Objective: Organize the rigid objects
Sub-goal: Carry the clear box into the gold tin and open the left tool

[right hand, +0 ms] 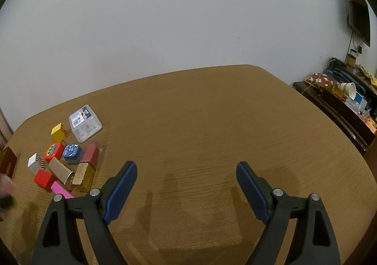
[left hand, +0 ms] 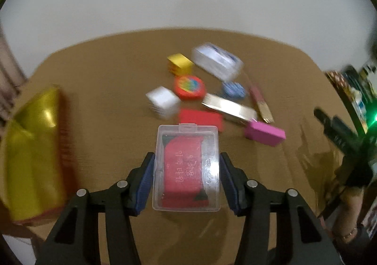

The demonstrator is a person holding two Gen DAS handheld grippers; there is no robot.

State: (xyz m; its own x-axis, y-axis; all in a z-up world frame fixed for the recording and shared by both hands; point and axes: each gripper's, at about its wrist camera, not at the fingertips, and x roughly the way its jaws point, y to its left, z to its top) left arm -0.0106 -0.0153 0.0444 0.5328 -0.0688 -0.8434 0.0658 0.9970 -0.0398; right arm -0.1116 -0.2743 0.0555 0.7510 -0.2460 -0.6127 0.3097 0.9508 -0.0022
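Wooden table (right hand: 188, 123): box cluster (right hand: 66, 159); left tongs (left hand: 187, 170) grip clear case (left hand: 187, 168); right tongs (right hand: 186, 182) wide.

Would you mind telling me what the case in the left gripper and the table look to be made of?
The clear case looks like hard glossy plastic: see-through, with glare and a moulded clasp. The table looks like matt brown wood or a wood-look laminate: fine grain lines, no shine.
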